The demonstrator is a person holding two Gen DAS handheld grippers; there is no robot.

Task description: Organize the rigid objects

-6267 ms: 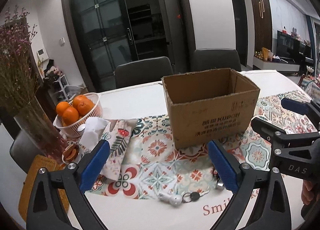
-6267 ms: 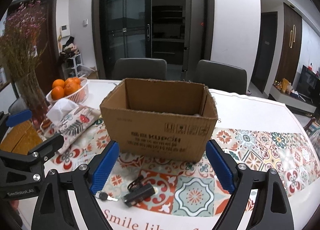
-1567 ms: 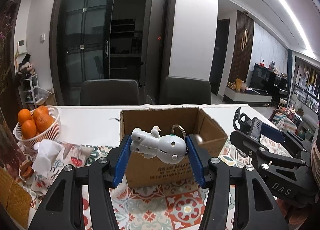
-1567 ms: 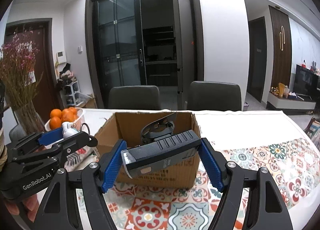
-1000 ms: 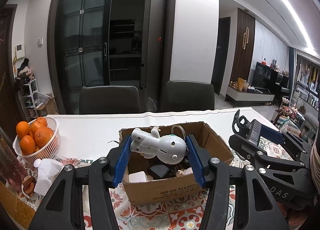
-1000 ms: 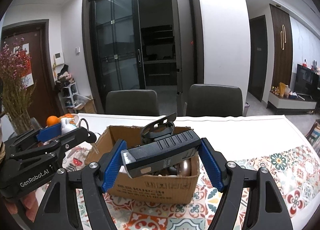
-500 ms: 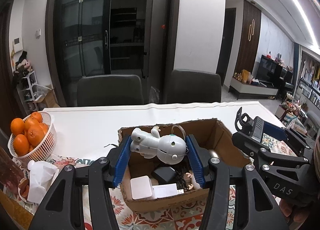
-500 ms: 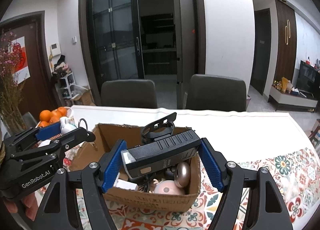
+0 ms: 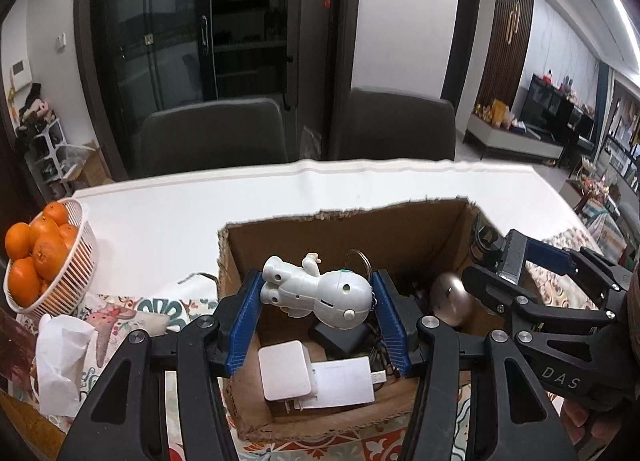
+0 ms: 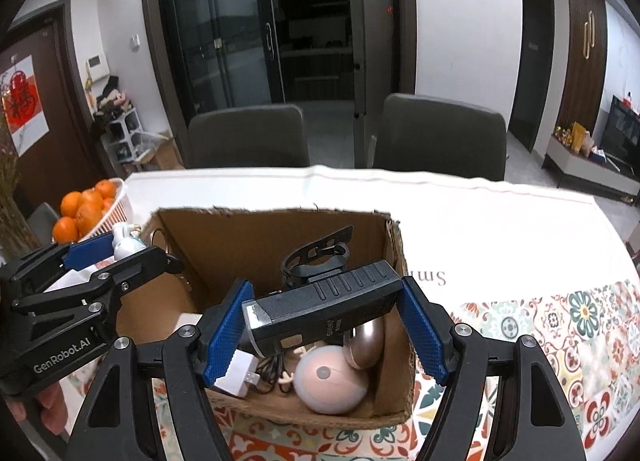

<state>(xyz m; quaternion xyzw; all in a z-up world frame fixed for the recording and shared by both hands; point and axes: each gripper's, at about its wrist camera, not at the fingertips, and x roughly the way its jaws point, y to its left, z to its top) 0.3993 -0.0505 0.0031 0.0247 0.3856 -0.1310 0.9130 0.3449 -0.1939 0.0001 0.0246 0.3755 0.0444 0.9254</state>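
Over the part-filled cardboard box [image 9: 424, 221], the left claw [image 9: 316, 297] grips an astronaut keychain [image 9: 320, 293], the right claw [image 10: 324, 321] a bike light [image 10: 320, 309]; 2 drops remain.

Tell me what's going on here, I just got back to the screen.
Both tools are loaded and held over the open cardboard box. The left tool grips a white robot-figure keychain; the right tool grips a black bike light with its mount strap. The box already holds a white charger, a pink egg-shaped gadget and cables. Neither item is released.
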